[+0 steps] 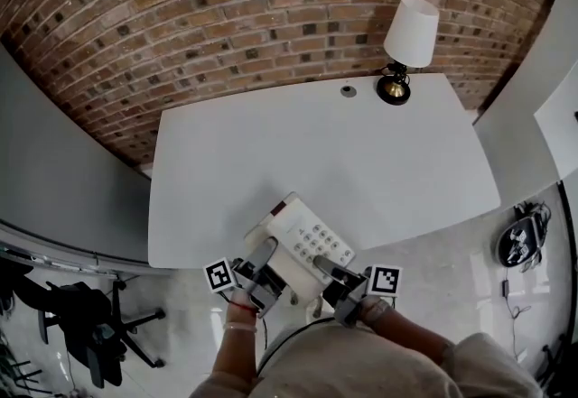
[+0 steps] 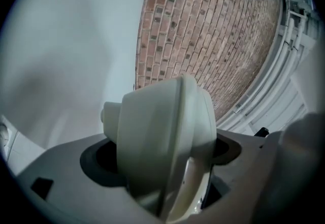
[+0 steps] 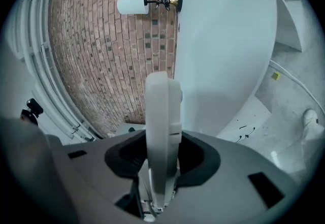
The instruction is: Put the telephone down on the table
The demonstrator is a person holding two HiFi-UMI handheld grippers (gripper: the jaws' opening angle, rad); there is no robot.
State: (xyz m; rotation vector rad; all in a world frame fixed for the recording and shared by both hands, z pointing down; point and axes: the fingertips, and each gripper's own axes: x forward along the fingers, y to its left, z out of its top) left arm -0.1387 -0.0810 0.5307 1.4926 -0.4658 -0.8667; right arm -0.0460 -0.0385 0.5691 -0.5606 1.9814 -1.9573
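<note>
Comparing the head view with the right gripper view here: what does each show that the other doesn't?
Head view only: the keypad of the telephone, the left gripper and right gripper both shut on it at the near edge of the table, and a chair. Right gripper view only: the telephone's thin edge upright between that gripper's jaws, and dark floor marks. Both: telephone, table, lamp, brick wall.

Head view looks steeply down; both gripper views (close-up) share table (image 1: pixel 271 161) and wall (image 1: pixel 226 8).
</note>
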